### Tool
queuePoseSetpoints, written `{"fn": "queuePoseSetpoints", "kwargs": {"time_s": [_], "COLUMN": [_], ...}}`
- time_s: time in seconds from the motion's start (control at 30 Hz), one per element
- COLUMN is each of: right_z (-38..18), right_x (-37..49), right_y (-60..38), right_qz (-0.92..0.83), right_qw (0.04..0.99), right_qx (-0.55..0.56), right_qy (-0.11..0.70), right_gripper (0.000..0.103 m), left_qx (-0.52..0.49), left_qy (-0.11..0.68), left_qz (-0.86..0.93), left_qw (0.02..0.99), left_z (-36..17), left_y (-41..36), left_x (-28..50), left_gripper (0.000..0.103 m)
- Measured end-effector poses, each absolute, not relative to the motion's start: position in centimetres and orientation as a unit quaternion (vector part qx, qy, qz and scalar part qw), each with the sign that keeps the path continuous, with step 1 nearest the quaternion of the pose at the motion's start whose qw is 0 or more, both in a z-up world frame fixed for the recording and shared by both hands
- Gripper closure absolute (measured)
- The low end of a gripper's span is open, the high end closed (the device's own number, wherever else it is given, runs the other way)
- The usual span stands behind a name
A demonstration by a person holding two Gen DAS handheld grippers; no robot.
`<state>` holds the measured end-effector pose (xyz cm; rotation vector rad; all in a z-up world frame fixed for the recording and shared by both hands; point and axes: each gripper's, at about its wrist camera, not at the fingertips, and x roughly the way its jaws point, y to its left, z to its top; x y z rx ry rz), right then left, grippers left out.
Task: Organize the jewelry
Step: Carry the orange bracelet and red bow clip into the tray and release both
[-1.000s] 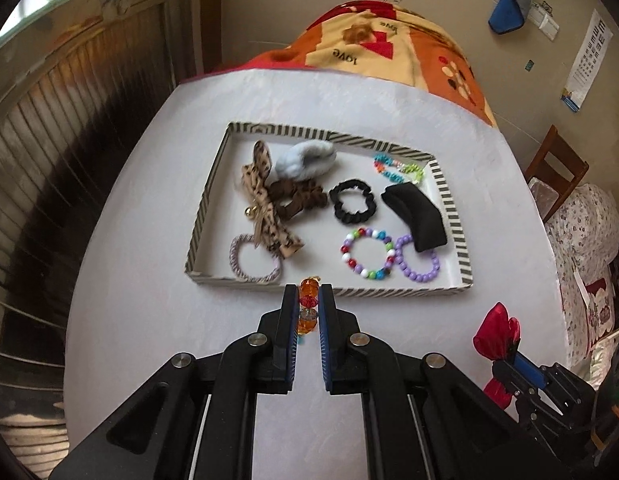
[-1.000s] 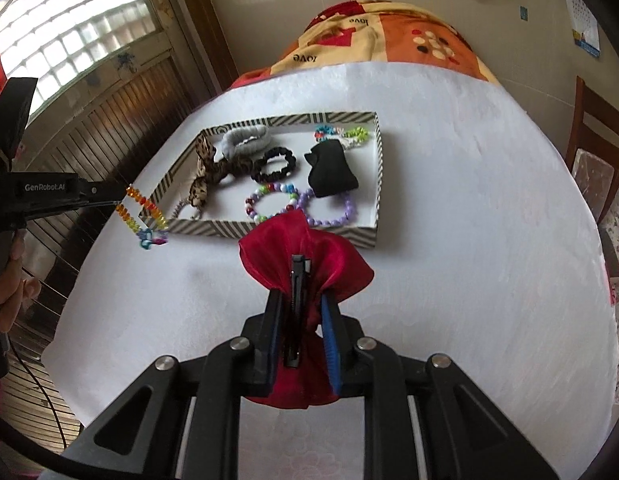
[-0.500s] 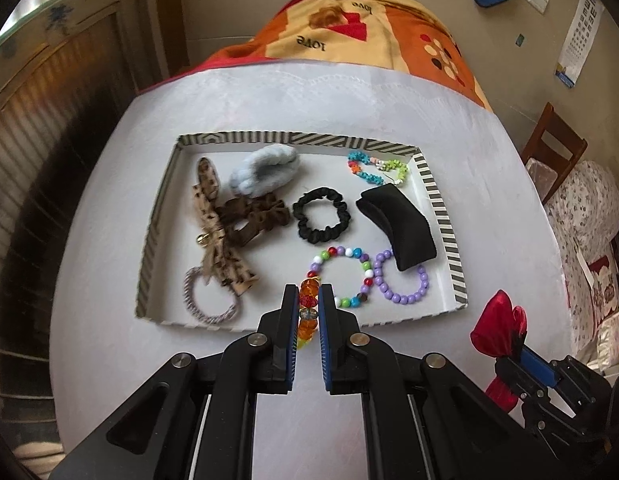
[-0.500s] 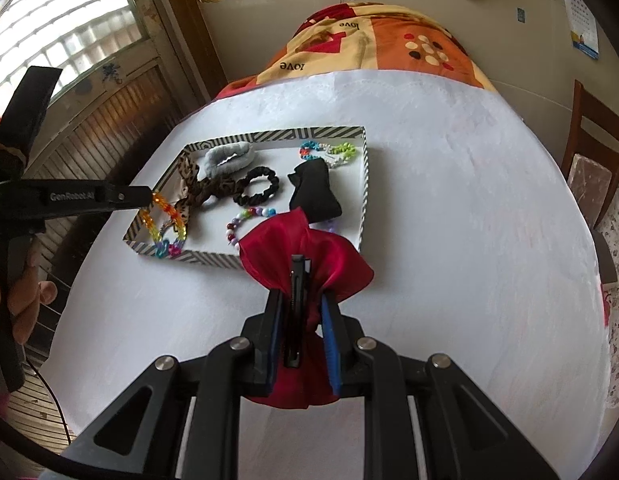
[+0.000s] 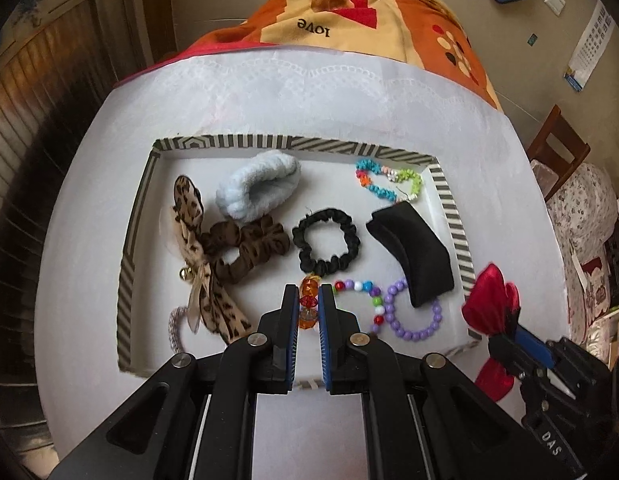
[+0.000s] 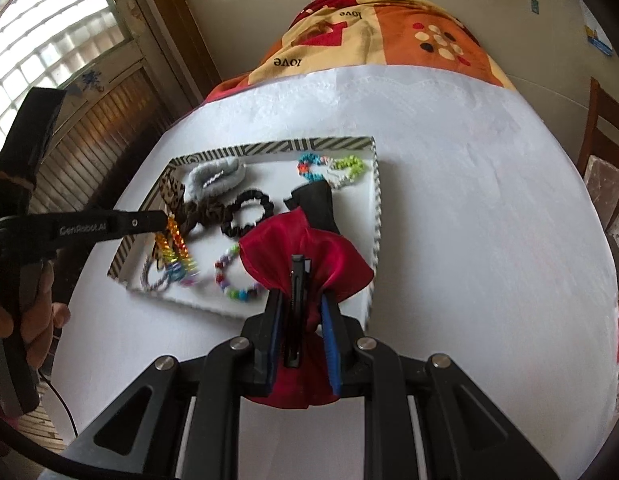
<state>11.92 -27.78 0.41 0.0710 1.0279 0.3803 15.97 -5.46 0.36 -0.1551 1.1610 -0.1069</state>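
Two items in transit. L gripper [image 5: 308, 304] pinches amber bead bracelet [image 5: 308, 301] over tray [image 5: 139, 216] near edge; R gripper [image 6: 300, 312] clamps red bow clip [image 6: 305, 256] at tray's right corner. I'd lower each onto bare floor w/o snagging black scrunchie [image 5: 324, 246], then release.

The left gripper [image 5: 309, 300] is pointed steeply downward, its jaws closed on a string of orange and red beads [image 5: 308, 307] pinched between the blue pads. It is gripped at the handle by a hand [image 6: 37, 320], seen at the left edge of the right wrist view. The right gripper [image 6: 303, 300] is also angled downward, and a red bow hair clip [image 6: 309, 256] is clamped between its jaws.
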Motion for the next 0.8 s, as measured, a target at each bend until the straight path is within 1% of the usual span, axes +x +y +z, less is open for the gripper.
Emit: {"fn": "queuePoseSetpoints", "kwargs": {"time_s": [0.2, 0.47, 0.6, 0.8], "right_z": [0.2, -0.9, -2.7, -5.8], "right_x": [15.8, 22.0, 25.0, 27.4], "right_y": [-25.7, -22.1, -19.3, -16.0], "right_qz": [0.189, 0.203, 0.209, 0.223], "right_qw": [0.850, 0.838, 0.830, 0.817], "right_qx": [0.016, -0.024, -0.069, -0.115], "right_qy": [0.492, 0.506, 0.512, 0.520], "right_gripper": [0.084, 0.084, 0.084, 0.084], "left_qx": [-0.087, -0.112, -0.117, -0.107], "left_qy": [0.571, 0.603, 0.607, 0.598], "left_qz": [-0.044, -0.031, -0.021, -0.008], "left_qw": [0.815, 0.790, 0.786, 0.795], "left_z": [-1.9, -5.2, -6.0, -5.8], "left_y": [-3.8, -0.7, 0.2, 0.4], "left_x": [17.0, 16.1, 15.6, 15.6], "left_gripper": [0.101, 0.101, 0.101, 0.101]}}
